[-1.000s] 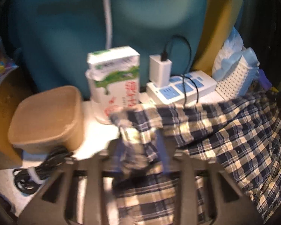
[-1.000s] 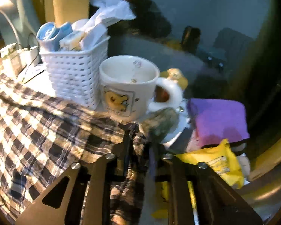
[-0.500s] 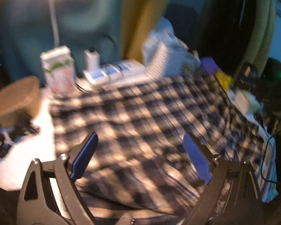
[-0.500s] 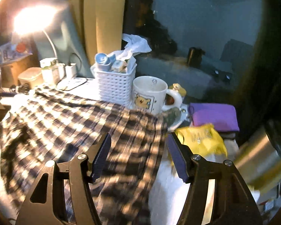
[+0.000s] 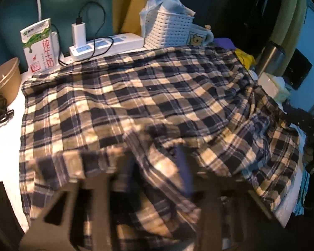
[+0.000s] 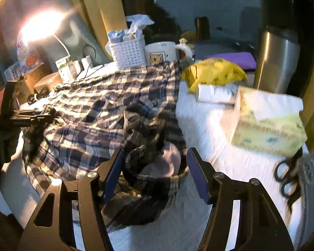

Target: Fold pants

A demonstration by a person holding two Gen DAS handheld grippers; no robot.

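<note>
In the left wrist view, the jaws of the left gripper (image 5: 155, 167) are blurred and partly draped by cloth; a ridge of the plaid pants (image 5: 136, 96) is seen between the two dark fingers, but whether it is clamped cannot be told. The pants are spread wide across the white table (image 5: 4, 138), their far edge lying just beside a white power strip (image 5: 106, 45) and a white basket (image 5: 169, 30). A milk carton (image 5: 38, 46) stands upright at the far left, near a brown container (image 5: 2, 79). A bear mug (image 5: 198, 37) is seen just beside the basket, and a steel tumbler (image 5: 270, 58) stands at the right.

In the right wrist view, the jaws of the right gripper (image 6: 155, 171) are held apart, nothing being gripped; the bunched waistband end of the pants (image 6: 106, 106) lies between the blue pads (image 6: 113, 171). The left gripper (image 6: 31, 115) is seen at the far left edge of the cloth. To the right of the pants, a yellow bag (image 6: 215, 73), a tissue box (image 6: 268, 123) and scissors (image 6: 286, 177) rest on the table. A lit lamp (image 6: 39, 25) glares at the upper left.
</note>
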